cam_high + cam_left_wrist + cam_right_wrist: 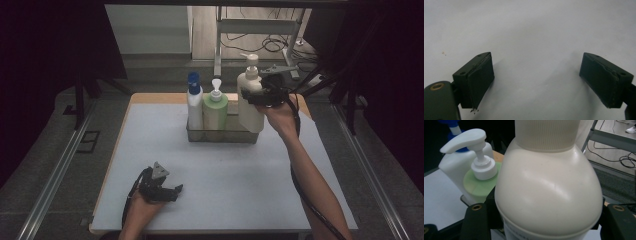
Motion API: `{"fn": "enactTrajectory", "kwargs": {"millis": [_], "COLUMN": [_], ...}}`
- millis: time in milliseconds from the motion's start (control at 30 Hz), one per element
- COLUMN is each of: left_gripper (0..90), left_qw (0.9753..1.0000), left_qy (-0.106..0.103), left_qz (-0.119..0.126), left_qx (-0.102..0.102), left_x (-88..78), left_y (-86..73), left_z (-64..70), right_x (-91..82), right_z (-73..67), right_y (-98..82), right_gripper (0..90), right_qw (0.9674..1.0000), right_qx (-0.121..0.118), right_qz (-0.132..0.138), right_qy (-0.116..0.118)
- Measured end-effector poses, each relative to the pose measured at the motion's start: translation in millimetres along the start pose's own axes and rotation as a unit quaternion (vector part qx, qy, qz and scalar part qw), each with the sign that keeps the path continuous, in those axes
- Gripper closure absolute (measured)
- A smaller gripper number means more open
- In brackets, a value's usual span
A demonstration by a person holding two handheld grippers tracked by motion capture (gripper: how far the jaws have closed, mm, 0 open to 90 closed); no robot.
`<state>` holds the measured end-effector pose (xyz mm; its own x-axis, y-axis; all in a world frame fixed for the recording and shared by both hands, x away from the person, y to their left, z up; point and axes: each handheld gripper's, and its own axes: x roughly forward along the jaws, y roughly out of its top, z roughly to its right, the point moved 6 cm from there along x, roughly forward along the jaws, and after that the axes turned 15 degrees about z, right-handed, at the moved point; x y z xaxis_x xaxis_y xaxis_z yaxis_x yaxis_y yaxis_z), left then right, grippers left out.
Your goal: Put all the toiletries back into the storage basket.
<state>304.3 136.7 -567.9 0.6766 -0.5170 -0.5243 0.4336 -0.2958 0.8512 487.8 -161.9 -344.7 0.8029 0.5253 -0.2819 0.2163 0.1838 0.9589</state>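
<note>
A clear tray point(222, 135) sits at the upper centre of the high view, on the far part of the pale table top point(225, 175); it keeps the bottles upright and in a row. A white bottle with a blue cap point(194, 102) stands at its left end; a green pump bottle point(215, 110) stands just beside it, touching or nearly so. The large cream pump bottle point(251, 97) is at the tray's right end, apparently raised, its base at about rim height; whether it rests on the tray cannot be told. My reading is that it is being set into, or taken out of, the remaining free place at that end.

The right gripper point(260, 95) holds this bottle high on the body, just under the shoulder; gripping there leaves the pump head free and keeps the bottle vertical. In the right gripper view the cream bottle point(549, 192) sits between the two jaws, which stand partly apart and press on its sides; the green bottle point(480, 185) shows behind, at left.

The left gripper point(170, 191) rests near the lower left of the table, well apart from the tray; in its own view the left gripper point(536, 82) has its jaws spread wide over bare table point(531, 37), holding nothing; it appears parked out of the way.
</note>
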Motion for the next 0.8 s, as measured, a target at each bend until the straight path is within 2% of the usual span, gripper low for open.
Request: {"fn": "enactTrajectory", "kwargs": {"millis": [367, 800], "left_gripper": [11.9, 11.9], "left_qw": [1.0, 1.0], "left_qy": [0.0, -0.001], "left_qz": [0.0, 0.0], "left_qx": [0.0, -0.001], "left_x": [0.0, -0.1], "left_y": [0.0, -0.1], "left_z": [0.0, 0.3], "right_x": [21.0, 44.6], "right_z": [3.9, 7.6], "right_y": [-4.6, -13.5], "right_gripper": [36.5, 36.5], "right_qw": [0.9999, 0.9998], "right_qx": [0.001, -0.003], "right_qz": [0.004, 0.011], "right_qy": [-0.013, -0.019]}}
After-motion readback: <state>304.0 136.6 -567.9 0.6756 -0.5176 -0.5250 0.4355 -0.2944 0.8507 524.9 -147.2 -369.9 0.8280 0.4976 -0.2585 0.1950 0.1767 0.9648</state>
